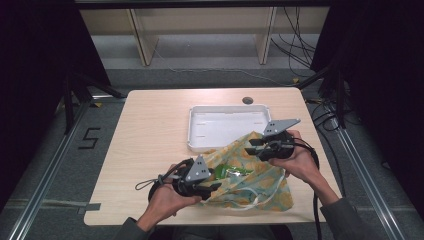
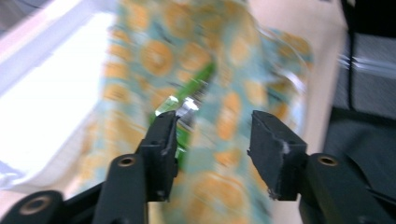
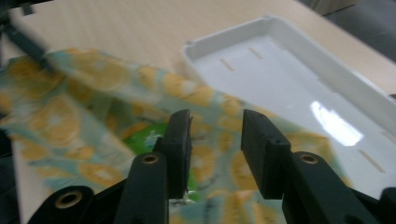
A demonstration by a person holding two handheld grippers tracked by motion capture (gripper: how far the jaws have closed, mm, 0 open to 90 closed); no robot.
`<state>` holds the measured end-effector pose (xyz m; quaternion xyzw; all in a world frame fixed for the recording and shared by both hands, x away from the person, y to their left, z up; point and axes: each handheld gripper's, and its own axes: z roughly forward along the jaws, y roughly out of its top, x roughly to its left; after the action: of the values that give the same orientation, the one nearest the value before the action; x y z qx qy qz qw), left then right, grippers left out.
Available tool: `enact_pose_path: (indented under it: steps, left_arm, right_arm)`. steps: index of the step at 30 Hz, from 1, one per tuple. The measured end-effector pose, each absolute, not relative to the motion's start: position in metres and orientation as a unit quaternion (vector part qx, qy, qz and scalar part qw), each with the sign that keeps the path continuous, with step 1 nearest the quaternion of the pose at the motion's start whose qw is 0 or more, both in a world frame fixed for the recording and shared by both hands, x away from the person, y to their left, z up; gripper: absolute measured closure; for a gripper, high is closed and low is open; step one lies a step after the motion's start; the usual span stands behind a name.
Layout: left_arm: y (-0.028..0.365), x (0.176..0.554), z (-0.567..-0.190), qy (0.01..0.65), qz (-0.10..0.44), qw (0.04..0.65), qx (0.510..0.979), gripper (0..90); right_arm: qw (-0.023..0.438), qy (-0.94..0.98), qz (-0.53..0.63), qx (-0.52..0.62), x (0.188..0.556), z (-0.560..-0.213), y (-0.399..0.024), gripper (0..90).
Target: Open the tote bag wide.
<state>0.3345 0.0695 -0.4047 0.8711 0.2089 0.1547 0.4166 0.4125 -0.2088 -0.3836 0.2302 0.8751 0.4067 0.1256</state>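
**Both grippers slack over the citrus-print bag**

Here, on my feed from above, the cloth bag (image 1: 250, 172) printed with orange slices lies on the near right part of the wooden table (image 1: 150, 130), its far edge draped over the near rim of the white tray (image 1: 200, 125). A green packet (image 1: 231, 172) shows in its mouth. My left gripper (image 1: 212, 189) sits at the bag's near left edge; its jaws stand apart, fabric behind the gap but nothing pinched, the left pad close to the packet (image 2: 187, 109). My right gripper (image 1: 254, 146) hangs at the bag's far corner by the tray, jaws likewise released, the cloth (image 3: 93, 102) below and beyond the pads, not clamped.
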Motion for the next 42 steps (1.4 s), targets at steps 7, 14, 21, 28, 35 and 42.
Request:
enact_pose_path:
  steps: [7, 14, 21, 28, 35, 42]
  left_arm:
    - [0.074, 0.366, -0.397, 0.237, 0.167, 0.400, 0.869, 44.8]
    - [0.061, 0.400, -0.411, 0.273, 0.138, 0.370, 0.877, 43.3]
    - [0.059, 0.422, -0.421, 0.285, 0.131, 0.349, 0.883, 67.3]
    - [0.073, 0.438, -0.425, 0.320, 0.148, 0.350, 0.868, 87.3]
    - [0.089, 0.446, -0.429, 0.349, 0.153, 0.354, 0.854, 88.5]
    - [0.089, 0.446, -0.429, 0.352, 0.152, 0.371, 0.846, 86.7]
  right_arm:
    - [0.068, 0.886, 0.419, 0.188, 0.391, -0.387, -0.213, 47.5]
    - [0.038, 0.899, 0.415, 0.134, 0.376, -0.400, -0.208, 42.3]
    - [0.043, 0.929, 0.351, 0.110, 0.373, -0.416, -0.205, 73.2]
    - [0.041, 0.949, 0.296, 0.098, 0.358, -0.427, -0.218, 90.0]
    - [0.020, 0.945, 0.301, 0.124, 0.343, -0.431, -0.241, 90.0]
    - [0.002, 0.949, 0.278, 0.148, 0.336, -0.447, -0.245, 88.4]
